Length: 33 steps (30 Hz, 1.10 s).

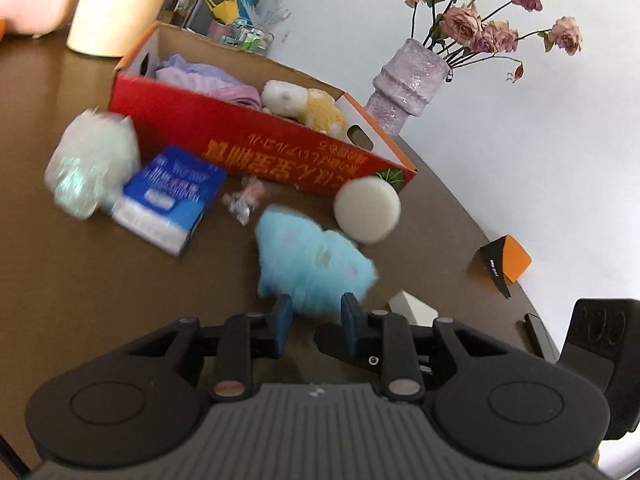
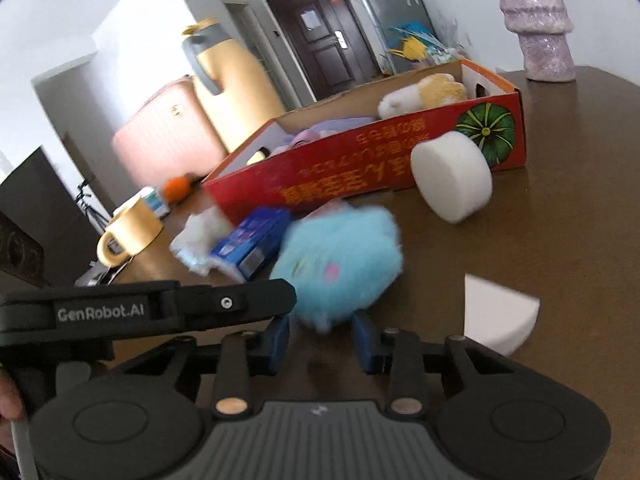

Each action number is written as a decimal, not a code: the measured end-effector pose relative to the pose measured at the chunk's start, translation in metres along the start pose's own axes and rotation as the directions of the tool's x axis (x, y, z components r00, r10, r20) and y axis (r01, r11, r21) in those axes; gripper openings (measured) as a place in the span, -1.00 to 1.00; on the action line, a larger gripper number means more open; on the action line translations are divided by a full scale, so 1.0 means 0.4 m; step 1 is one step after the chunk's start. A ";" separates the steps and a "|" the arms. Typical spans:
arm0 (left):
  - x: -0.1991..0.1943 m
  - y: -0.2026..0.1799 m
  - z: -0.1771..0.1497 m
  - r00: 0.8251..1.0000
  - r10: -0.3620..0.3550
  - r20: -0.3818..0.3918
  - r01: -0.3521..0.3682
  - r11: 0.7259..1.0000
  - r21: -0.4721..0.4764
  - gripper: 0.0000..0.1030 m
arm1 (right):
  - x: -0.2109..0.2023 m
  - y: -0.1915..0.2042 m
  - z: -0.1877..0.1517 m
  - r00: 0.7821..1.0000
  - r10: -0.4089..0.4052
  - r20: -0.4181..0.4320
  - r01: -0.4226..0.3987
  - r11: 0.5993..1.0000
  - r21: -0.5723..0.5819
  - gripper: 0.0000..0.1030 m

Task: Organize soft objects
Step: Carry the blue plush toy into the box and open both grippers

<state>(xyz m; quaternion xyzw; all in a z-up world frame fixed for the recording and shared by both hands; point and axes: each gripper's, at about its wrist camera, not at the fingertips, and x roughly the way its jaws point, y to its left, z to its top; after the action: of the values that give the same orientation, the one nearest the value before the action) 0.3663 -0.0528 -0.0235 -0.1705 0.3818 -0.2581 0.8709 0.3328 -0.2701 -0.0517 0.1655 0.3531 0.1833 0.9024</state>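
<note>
Both claws sit at the blue fluffy toy (image 1: 314, 258): your left claw (image 1: 316, 312) and right claw (image 2: 322, 326) are each nearly closed, pinching its near edge. It lies on the tabletop (image 1: 100, 280), and the red box (image 1: 256, 148) waits straight ahead beyond it.

blue plush (image 2: 340, 260) between right gripper (image 2: 322, 330) jaws, red box (image 2: 360, 176)

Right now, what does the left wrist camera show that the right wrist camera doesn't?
Only the left wrist view shows the dried roses and an orange-and-black box. Only the right wrist view shows a dark door, a yellow mug and a small orange ball. Both show the red cardboard box, the blue fluffy toy and the white round sponge.
</note>
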 end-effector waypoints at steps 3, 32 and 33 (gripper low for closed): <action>-0.032 0.002 -0.017 1.000 0.007 0.019 -0.007 1.000 -0.021 -0.40 | -0.034 0.012 -0.013 1.000 -0.010 0.005 0.010 1.000 -0.015 -0.37; -0.035 0.013 0.023 0.993 -0.076 0.090 0.080 0.996 -0.039 -0.38 | -0.068 -0.027 0.035 0.995 0.016 0.095 -0.032 0.984 0.173 -0.46; -0.054 0.004 0.009 0.992 -0.081 0.102 0.084 0.996 -0.031 -0.38 | -0.085 -0.022 0.021 0.995 0.021 0.097 -0.038 0.985 0.171 -0.46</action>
<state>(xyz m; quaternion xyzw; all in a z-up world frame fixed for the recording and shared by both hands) 0.3571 -0.0387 -0.0093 -0.2145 0.3346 -0.2780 0.8745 0.3174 -0.2945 -0.0300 0.2566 0.3217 0.1573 0.8977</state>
